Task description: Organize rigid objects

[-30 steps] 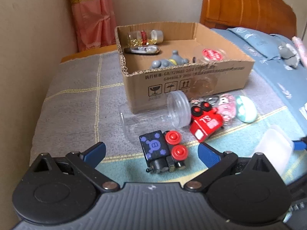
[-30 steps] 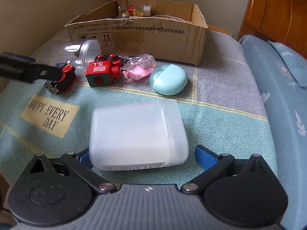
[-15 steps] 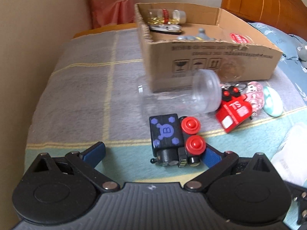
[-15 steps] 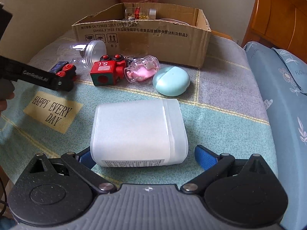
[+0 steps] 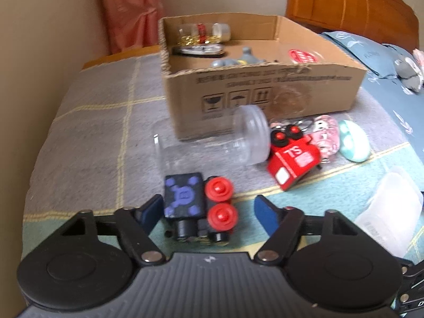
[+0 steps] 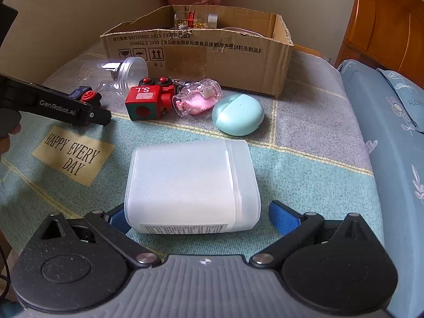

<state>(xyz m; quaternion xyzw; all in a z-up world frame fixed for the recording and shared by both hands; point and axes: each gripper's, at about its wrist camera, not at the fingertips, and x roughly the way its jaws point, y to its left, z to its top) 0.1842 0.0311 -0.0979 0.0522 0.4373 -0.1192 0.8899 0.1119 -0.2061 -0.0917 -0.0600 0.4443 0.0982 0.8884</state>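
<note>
The left gripper (image 5: 208,206) is wide open around the black toy (image 5: 197,205), low in the middle of its view; its left finger is right by the toy and the right one is apart. The right gripper (image 6: 194,216) is open too, around the white tub (image 6: 189,185). The box (image 5: 265,98) sits near the top.

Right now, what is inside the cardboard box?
Inside the cardboard box: a glass jar with gold bits, a grey figurine, a red-labelled lid. The near wall hides the rest of the floor.
</note>
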